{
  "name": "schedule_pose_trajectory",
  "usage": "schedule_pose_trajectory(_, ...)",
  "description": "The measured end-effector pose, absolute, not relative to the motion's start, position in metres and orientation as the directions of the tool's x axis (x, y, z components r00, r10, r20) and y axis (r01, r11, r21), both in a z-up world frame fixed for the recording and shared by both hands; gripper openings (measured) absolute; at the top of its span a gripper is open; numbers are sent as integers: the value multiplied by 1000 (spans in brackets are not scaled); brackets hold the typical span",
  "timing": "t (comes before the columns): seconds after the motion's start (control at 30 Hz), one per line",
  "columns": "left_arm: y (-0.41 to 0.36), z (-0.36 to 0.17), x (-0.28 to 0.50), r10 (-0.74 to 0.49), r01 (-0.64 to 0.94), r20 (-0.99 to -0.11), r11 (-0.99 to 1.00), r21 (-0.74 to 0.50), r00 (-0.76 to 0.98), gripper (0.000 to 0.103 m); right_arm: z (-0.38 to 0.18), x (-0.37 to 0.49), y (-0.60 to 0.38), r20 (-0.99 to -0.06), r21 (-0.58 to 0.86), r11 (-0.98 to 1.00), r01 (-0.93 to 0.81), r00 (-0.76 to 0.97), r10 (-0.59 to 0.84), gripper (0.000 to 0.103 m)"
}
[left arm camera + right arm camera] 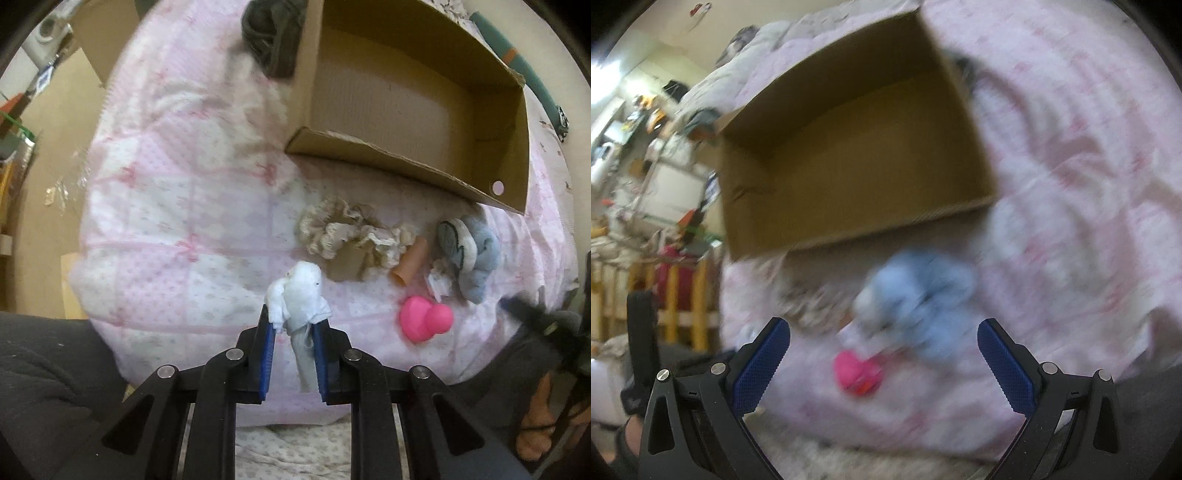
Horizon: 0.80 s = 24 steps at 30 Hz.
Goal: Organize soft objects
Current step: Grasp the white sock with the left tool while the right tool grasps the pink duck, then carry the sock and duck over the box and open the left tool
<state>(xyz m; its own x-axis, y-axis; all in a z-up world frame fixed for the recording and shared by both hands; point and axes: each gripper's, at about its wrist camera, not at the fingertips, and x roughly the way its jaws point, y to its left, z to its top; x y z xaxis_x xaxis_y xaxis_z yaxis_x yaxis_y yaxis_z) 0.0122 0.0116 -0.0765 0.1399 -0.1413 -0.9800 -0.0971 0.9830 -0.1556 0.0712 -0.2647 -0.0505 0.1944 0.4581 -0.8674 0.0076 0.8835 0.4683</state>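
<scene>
My left gripper (293, 319) is shut on a small white cloth bundle (299, 291), which sticks up between the blue pads above the pink quilt (177, 206). An open cardboard box (413, 107) lies on the quilt beyond. In front of the box lie a cream lace scrunchie (351, 236), a tan tube (412, 260), a pale blue plush (476, 251) and a pink heart toy (424, 319). In the blurred right wrist view my right gripper (882, 347) is open, with the blue plush (923, 295) and pink heart toy (857, 373) ahead between its fingers, and the box (857, 162) behind.
A dark grey garment (273, 33) lies beside the box's far left corner. The person's dark sleeve (48, 369) fills the lower left. The quilt's edge drops to a wooden floor on the left. Cluttered shelves (646, 192) stand past the bed in the right wrist view.
</scene>
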Motion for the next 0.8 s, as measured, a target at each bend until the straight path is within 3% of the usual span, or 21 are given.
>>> schedule_pose_trajectory(0.03,12,-76,12,-138,-101,-980,983,-154,145,17,-58,68,-259,-864,488,873,14,150,481,103)
schedule_pose_trajectory(0.17,13,-75,16,-139,-107,-976,982,-158,167,17,-92,60,-237,-866,500,865,46,-8,500,67)
schedule_pose_trajectory(0.23,15,-78,20,-147,-113,-974,979,-168,171,17,-102,59,-232,-867,495,866,69,-28,498,58)
schedule_pose_trajectory(0.4,13,-75,23,-139,-107,-973,981,-161,187,17,-114,64,-219,-886,458,883,97,-30,463,50)
schedule_pose_trajectory(0.57,16,-71,18,-128,-111,-971,982,-152,200,17,-123,66,-207,-920,390,919,48,-20,392,34)
schedule_pose_trajectory(0.67,21,-69,17,-118,-123,-971,982,-146,208,17,-118,61,-198,-928,374,928,-14,0,374,32)
schedule_pose_trajectory(0.8,25,-71,16,-88,-132,-972,984,-119,219,17,-106,57,-204,-893,450,893,-11,19,450,32)
